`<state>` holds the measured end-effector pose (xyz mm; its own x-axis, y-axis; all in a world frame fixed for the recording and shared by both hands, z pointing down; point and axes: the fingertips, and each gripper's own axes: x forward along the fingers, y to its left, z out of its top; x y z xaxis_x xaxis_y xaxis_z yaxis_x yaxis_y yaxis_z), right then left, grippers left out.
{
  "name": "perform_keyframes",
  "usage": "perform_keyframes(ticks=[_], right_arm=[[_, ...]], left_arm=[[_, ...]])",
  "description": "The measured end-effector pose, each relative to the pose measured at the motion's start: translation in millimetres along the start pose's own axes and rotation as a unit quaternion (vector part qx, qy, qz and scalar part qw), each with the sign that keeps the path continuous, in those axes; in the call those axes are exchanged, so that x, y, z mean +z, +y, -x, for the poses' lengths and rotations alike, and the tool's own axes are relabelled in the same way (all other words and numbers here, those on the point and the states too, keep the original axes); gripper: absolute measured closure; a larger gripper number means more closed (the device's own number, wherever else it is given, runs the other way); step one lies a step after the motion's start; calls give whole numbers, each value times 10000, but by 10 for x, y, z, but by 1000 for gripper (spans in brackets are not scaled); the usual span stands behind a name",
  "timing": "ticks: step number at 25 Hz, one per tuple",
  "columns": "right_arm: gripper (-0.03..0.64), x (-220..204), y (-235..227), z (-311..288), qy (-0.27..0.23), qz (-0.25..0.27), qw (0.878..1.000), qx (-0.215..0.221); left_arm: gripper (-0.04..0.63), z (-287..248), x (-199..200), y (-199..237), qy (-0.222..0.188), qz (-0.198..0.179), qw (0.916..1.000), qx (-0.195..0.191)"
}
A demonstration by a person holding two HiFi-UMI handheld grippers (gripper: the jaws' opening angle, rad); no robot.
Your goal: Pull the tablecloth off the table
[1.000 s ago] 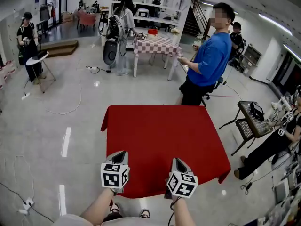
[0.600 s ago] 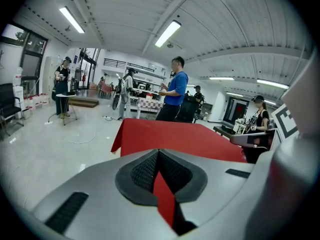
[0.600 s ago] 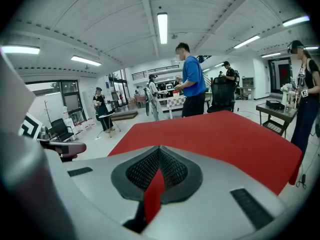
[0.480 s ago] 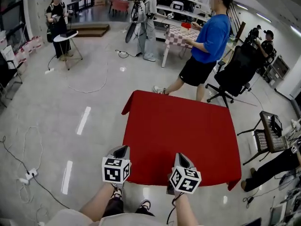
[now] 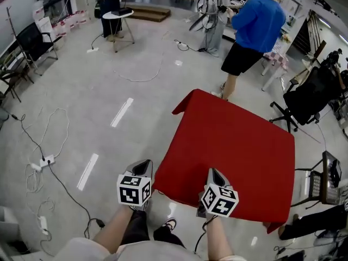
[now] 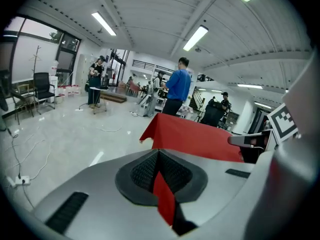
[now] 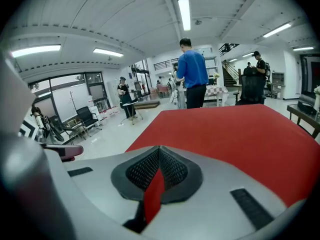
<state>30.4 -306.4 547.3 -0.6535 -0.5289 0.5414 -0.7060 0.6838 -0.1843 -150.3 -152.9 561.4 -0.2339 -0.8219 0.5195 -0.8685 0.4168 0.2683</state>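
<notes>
Jaws of my left gripper (image 6: pixel 159 159) and right gripper (image 7: pixel 159 156) are clamped on the near hem of the red tablecloth (image 5: pixel 234 140), which drapes the tabletop ahead. Risk: an uneven pull slips the thin fold from one grip, or snags a far corner.

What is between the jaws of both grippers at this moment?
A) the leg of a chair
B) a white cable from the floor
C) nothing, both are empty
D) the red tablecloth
D: each gripper view shows a red fold of the tablecloth pinched between the closed jaws of the left gripper and the right gripper.
</notes>
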Motion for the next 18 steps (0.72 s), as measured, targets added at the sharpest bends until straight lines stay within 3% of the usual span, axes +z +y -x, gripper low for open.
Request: perform_keyframes(ticks=[6, 14, 16, 18], right_arm=[[592, -77, 262, -171, 226, 242, 9988, 360], [592, -204, 346, -254, 402, 379, 9974, 463], [592, -231, 334, -246, 430, 387, 9974, 437], [592, -270, 292, -240, 469, 392, 9974, 388]], left_arm=[[580, 217, -315, 295, 79, 428, 9988, 222], [567, 294, -731, 280, 395, 357, 9978, -394], [466, 275, -824, 237, 492, 281, 9961, -675], [420, 251, -932, 165, 605, 73, 9930, -1007]])
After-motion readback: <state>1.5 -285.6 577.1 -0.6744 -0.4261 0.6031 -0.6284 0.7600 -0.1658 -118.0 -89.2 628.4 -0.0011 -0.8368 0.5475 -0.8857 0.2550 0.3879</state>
